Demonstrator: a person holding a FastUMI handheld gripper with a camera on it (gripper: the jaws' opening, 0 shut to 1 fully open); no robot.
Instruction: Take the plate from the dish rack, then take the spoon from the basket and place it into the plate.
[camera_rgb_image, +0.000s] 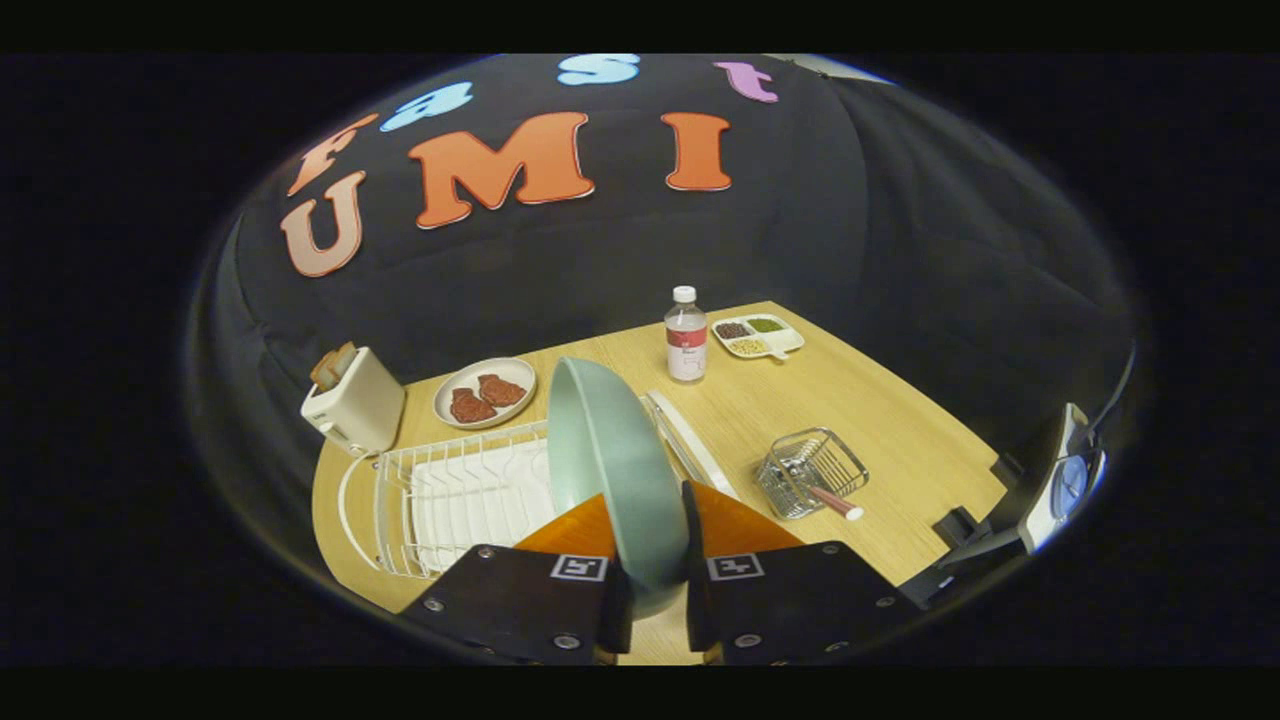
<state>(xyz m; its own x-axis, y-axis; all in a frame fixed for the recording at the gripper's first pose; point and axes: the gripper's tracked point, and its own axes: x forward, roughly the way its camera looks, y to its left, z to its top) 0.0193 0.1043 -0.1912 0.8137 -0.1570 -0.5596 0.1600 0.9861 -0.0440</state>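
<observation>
gripper: fingers clamped on rim of pale green round plate, upright, frame centre.
white wire dish rack: lower left.
spoon: in wire basket, right of plate.

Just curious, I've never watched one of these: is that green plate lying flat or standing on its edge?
On edge. The plate stands nearly upright, its rim clamped between the hand-held gripper fingers, raised above the dish rack.

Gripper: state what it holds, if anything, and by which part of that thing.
The gripper holds the green plate on edge, both fingers pressing on its lower rim.
</observation>
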